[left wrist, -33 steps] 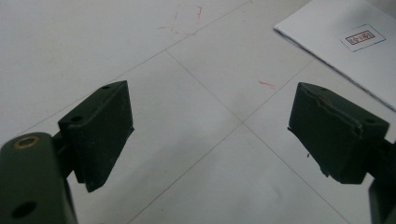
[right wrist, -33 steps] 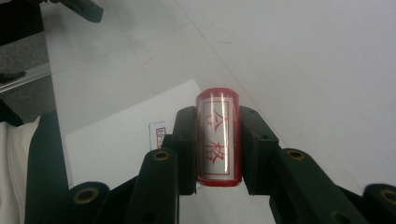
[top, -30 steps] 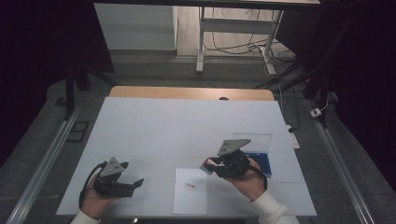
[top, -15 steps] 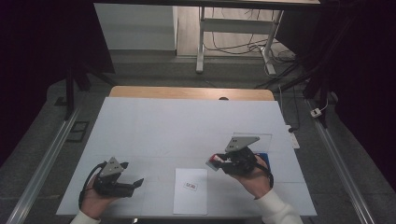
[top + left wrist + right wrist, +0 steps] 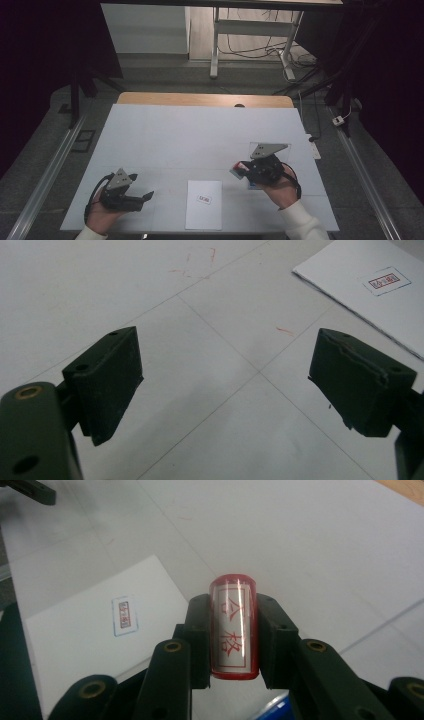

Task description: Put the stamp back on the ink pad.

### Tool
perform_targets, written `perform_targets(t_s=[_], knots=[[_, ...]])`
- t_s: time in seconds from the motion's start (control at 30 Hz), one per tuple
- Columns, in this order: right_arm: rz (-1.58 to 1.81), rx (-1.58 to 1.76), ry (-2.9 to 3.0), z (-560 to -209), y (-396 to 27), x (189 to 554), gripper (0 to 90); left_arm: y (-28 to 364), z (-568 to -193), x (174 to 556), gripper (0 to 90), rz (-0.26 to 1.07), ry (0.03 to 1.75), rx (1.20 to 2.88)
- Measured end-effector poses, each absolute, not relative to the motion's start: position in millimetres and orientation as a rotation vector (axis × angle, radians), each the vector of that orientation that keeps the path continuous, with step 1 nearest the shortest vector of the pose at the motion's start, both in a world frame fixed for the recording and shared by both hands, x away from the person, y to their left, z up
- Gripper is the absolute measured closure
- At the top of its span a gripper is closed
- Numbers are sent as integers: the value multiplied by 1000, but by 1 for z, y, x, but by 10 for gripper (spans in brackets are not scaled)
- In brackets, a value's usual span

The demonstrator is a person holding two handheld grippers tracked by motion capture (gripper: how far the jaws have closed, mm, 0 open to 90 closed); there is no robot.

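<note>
A red-rimmed clear stamp [image 5: 233, 627] with red characters on its face is clamped between the jaws of my right gripper [image 5: 233, 602]. In the high view that right gripper [image 5: 240, 169] hovers over the table's right front with the stamp [image 5: 242, 167] pointing left. A white paper sheet [image 5: 204, 217] lies at the front centre and carries a small red stamped mark [image 5: 203, 199]. The paper sheet [image 5: 75, 640] and its mark [image 5: 123, 614] lie to the left of the jaws. My left gripper [image 5: 146, 196] rests at the front left, open and holding nothing [image 5: 225, 375].
A blue object [image 5: 253, 186] lies partly hidden under the right hand, with a clear rectangular piece [image 5: 260, 146] just behind it. The white table cover [image 5: 200, 135] ends at a wooden strip [image 5: 205, 99] at the back. The paper's corner [image 5: 360, 300] lies to the right of the left jaws.
My right gripper has carried the stamp to the right and a little away from the paper. The left gripper has stayed where it was.
</note>
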State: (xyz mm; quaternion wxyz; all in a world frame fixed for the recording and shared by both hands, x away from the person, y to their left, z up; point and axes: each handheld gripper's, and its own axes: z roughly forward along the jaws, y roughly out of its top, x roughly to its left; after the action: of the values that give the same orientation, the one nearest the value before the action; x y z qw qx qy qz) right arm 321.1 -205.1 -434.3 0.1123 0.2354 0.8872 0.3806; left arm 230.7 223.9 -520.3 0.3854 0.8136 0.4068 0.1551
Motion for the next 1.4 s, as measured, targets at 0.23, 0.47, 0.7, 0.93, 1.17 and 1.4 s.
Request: perform_targets(t_s=[0.23,0.47,0.7,0.93,1.17,1.4], knots=[[1051,742,2587,-435,-224,329,700,224,-520,231,136,393,1036,2073],[998,795,2570,-437,-242,334,700,223,-521,231,137,398,1036,2076],[961,839,2558,-437,-256,338,700,223,-519,229,137,398,1033,2071],[930,880,2538,-437,-270,341,700,223,-520,230,137,397,1031,2076],[908,911,2534,-438,-277,343,700,223,-520,230,138,399,1031,2079],[853,937,2543,-440,-281,344,699,223,-520,230,138,398,1031,2081]])
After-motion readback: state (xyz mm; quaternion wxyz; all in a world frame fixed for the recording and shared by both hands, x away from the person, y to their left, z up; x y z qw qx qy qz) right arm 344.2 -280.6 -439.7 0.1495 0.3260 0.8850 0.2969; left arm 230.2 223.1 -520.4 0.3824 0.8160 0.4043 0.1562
